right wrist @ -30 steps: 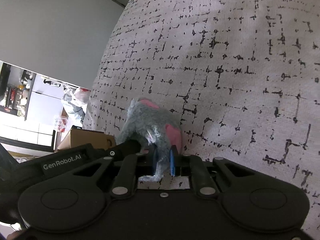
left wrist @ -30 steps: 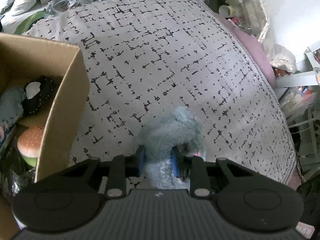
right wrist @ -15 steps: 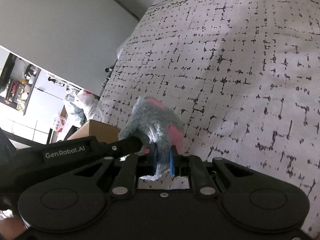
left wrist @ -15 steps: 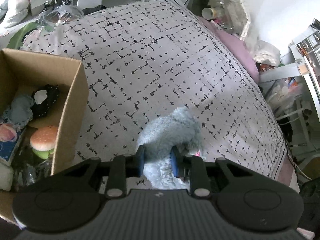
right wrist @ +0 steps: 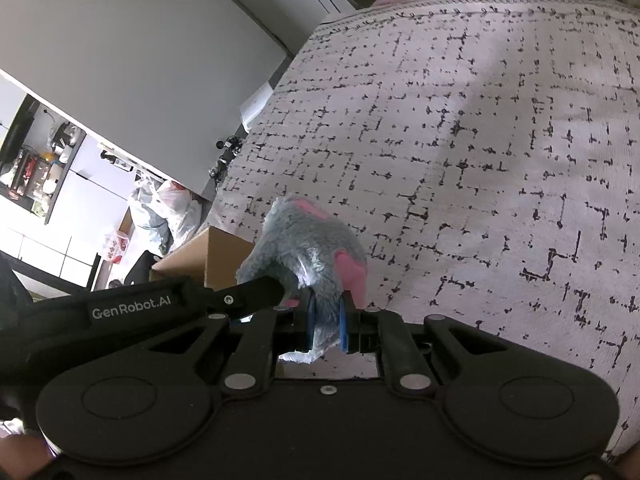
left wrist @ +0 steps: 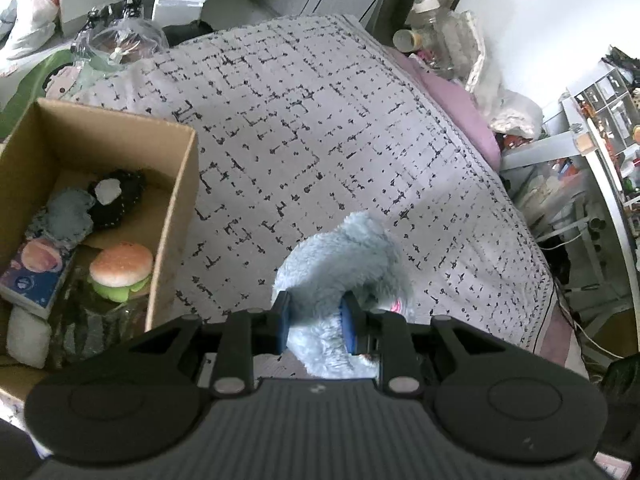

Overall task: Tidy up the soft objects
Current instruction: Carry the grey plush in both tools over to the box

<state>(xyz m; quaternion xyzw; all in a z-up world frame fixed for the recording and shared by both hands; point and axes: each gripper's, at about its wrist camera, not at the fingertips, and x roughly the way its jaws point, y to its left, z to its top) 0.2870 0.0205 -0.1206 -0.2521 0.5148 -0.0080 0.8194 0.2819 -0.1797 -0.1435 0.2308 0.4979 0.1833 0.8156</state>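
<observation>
Both tools grip one grey plush toy [left wrist: 340, 264] above the bed [left wrist: 320, 120]. In the left wrist view, your left tool [left wrist: 316, 322] has its blue pads pressed into the toy's thick furry body, the jaws at a medium gap filled by fur. In the right wrist view, your right tool [right wrist: 326, 326] is closed narrow on a thinner part of the same toy [right wrist: 308, 248], whose pink patches face that camera; the left tool's black finger [right wrist: 248, 294] reaches in from the left and touches the fur just beside this grip.

The toy appears lifted clear of the patterned bedspread [right wrist: 480, 160], though whether any part brushes the cloth cannot be told. The cardboard box [left wrist: 172, 216] stands to the left of the toy, its near-right wall close to your left tool. Inside lie a burger toy [left wrist: 120, 270], a black and white plush [left wrist: 118, 196], a grey-blue plush [left wrist: 66, 216], a packet with a pink picture [left wrist: 34, 276] and a white soft piece [left wrist: 26, 340].

The step in hand is judged to be the carry: the toy is grasped and raised, not yet over the box. The next move calls for shifting both tools leftward together, keeping their spacing so the toy is not stretched, until it hangs above the open box. Raise it enough to clear the right wall's rim, then lower it onto the free space at the far side before you open either tool.
</observation>
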